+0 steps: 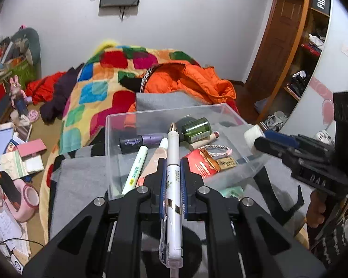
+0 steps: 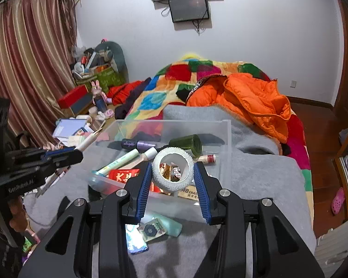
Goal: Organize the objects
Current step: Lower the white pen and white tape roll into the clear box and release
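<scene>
Spreading across most of both views, a bed (image 2: 297,143) carries a patchwork blanket (image 1: 97,88), an orange jacket (image 2: 250,102) and a grey cloth (image 2: 262,171). On the grey cloth sits a clear plastic box (image 1: 118,125). Inside it lie a green jar (image 1: 196,128) on its side, a purple tube (image 1: 141,140), a pale green marker (image 1: 135,169), a red packet (image 1: 197,164) and a braided cord (image 1: 217,148). Just outside the box's near wall, on the cloth, lie a mint-green tube (image 2: 171,225) and a small shiny card (image 2: 135,238).

The left gripper (image 1: 173,173) is clamped tight on a white pen (image 1: 173,157), which runs lengthwise between the pads, its gold tip pointing over the box. The right gripper (image 2: 172,173) stands partly open, its blue pads pressing both sides of a white tape roll (image 2: 172,172), held above the box's near edge with the hole facing the camera.
</scene>
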### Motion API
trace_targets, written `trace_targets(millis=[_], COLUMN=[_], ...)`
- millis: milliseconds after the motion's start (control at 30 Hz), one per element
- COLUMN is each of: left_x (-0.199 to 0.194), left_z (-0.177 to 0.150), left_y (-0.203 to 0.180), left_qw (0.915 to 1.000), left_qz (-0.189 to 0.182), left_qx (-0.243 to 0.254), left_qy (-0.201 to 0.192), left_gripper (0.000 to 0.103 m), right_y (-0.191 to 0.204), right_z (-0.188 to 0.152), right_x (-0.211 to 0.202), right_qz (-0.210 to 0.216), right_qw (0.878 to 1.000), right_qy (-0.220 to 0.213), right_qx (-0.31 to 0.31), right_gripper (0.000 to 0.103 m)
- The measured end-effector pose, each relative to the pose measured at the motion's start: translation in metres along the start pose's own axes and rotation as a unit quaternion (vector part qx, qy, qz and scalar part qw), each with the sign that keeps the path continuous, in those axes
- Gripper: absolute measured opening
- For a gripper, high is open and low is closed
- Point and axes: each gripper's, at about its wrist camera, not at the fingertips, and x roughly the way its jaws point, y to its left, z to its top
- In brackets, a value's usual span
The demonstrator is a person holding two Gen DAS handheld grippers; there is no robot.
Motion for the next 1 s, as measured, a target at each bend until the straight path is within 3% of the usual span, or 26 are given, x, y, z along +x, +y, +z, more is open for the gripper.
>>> trace_targets(millis=[267, 533, 1000], left_x=[0.043, 0.074, 0.041], left_z=[0.018, 0.028, 0.030], left_y=[0.007, -0.009, -0.028], left_qw=[0.9989, 0.9963, 0.9978], left_qz=[-0.005, -0.020, -0.023], left_qx=[-0.008, 0.023, 0.044], left_qy=[0.046, 0.081, 0.044], left_gripper=[0.010, 0.010, 0.011], right_y=[0.002, 0.005, 0.013], right_z=[0.003, 0.005, 0.002], right_x=[0.037, 0.057, 0.034], right_qz=[-0.007, -0.020, -0.021], right_qw=[0.999, 0.998, 0.998], right_qy=[0.041, 0.058, 0.040], right_qx=[-0.012, -0.024, -0.043], right_gripper=[0.034, 0.034, 0.035])
